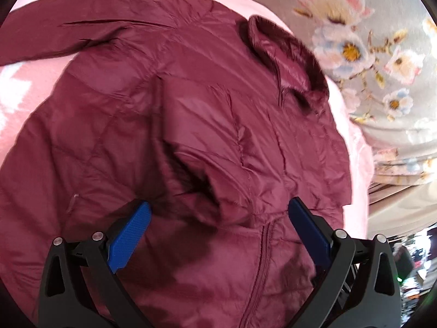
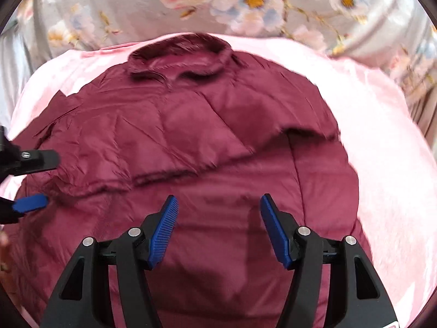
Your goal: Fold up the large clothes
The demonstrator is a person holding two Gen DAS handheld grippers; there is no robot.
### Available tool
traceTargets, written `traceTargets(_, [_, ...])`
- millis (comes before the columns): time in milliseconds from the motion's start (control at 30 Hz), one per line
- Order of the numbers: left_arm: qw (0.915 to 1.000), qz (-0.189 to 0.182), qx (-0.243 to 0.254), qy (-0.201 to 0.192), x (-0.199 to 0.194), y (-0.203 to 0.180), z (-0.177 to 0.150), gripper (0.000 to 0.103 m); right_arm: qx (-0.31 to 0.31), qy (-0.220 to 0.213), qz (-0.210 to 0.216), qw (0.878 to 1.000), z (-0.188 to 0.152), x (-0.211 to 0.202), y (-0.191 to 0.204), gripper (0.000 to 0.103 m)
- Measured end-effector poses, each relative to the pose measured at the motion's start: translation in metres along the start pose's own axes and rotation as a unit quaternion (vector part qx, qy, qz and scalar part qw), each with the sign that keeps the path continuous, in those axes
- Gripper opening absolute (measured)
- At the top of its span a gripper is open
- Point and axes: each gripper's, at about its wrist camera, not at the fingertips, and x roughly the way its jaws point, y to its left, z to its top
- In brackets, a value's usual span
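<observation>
A maroon quilted jacket lies spread on a pink blanket, its collar toward the floral bedding. One sleeve stretches out to the far left. The other sleeve is folded across the front. My left gripper is open, empty, just above the jacket near the front zipper. My right gripper is open, empty, above the jacket's lower body. The left gripper also shows at the left edge of the right wrist view.
Grey floral bedding lies beyond the pink blanket on the collar side. The bed edge and a dark cluttered room show at the lower right of the left wrist view.
</observation>
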Motion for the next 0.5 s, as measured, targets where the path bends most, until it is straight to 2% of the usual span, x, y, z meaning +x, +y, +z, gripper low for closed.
traceTargets(33, [0.9999,0.009,0.005,-0.007,0.001,-0.001,0.001,0.083,0.011,0.003,0.006,1.0,0.0,0.0,-0.007,0.061])
traceTargets(67, [0.9996,0.018,0.017,-0.017,0.001,-0.004,0.004,0.047,0.023,0.006,0.013,1.0,0.001,0.0,-0.015,0.061])
traceTargets(133, [0.9993,0.017,0.028,-0.017,0.0,-0.003,0.016,0.011,0.054,0.008,0.037,0.998,0.008,-0.001,-0.032,0.061])
traceTargets(167, [0.9993,0.011,0.029,-0.023,-0.003,-0.001,0.024,0.01,0.081,0.007,0.059,0.995,0.014,0.0,-0.046,0.061])
traceTargets(233, [0.9968,0.025,0.051,-0.055,-0.015,-0.001,0.038,0.007,0.125,0.001,0.094,0.988,0.029,0.003,-0.07,0.061])
traceTargets(333, [0.9902,0.05,0.09,-0.095,-0.027,-0.007,0.056,0.006,0.185,0.004,0.111,0.976,0.049,0.02,-0.104,0.062])
traceTargets(433, [0.9871,0.063,0.108,-0.1,-0.021,-0.008,0.07,0.006,0.242,0.015,0.128,0.962,0.061,0.043,-0.134,0.062])
traceTargets(500, [0.9852,0.077,0.116,-0.101,-0.012,-0.01,0.075,0.005,0.286,0.016,0.145,0.947,0.065,0.059,-0.153,0.062])
